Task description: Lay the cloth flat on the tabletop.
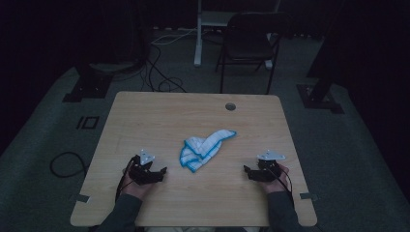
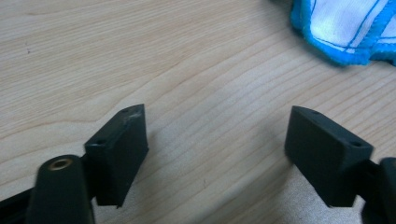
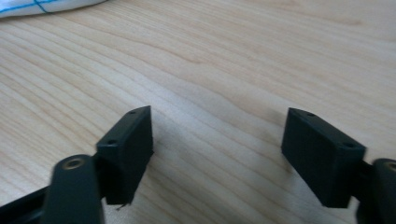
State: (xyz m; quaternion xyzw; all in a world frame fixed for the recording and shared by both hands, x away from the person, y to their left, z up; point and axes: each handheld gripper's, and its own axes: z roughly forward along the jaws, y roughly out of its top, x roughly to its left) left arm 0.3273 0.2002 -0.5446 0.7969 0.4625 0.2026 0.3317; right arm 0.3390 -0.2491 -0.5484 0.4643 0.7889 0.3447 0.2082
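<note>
- While both hands rest low on the near part of the light wooden counter, a crumpled white cloth with bright blue edging lies near its middle, between the two tools and a little farther from the person.
- Left hand-held gripper: its black jaws stand wide apart with nothing between them, pointing toward the cloth; in the left gripper view bare wood grain lies between the jaws, and the cloth's blue hem sits ahead at the upper right, apart from them.
- Right hand-held gripper: jaws likewise spread and empty; in the right gripper view a sliver of the cloth shows at the top left, well apart.
- Nothing lies on the counter between either tool and the cloth.
- A round cable hole sits near the far edge of the counter.
- Beyond the counter stand a dark folding chair and a white post, with loose cables on the grey floor.
</note>
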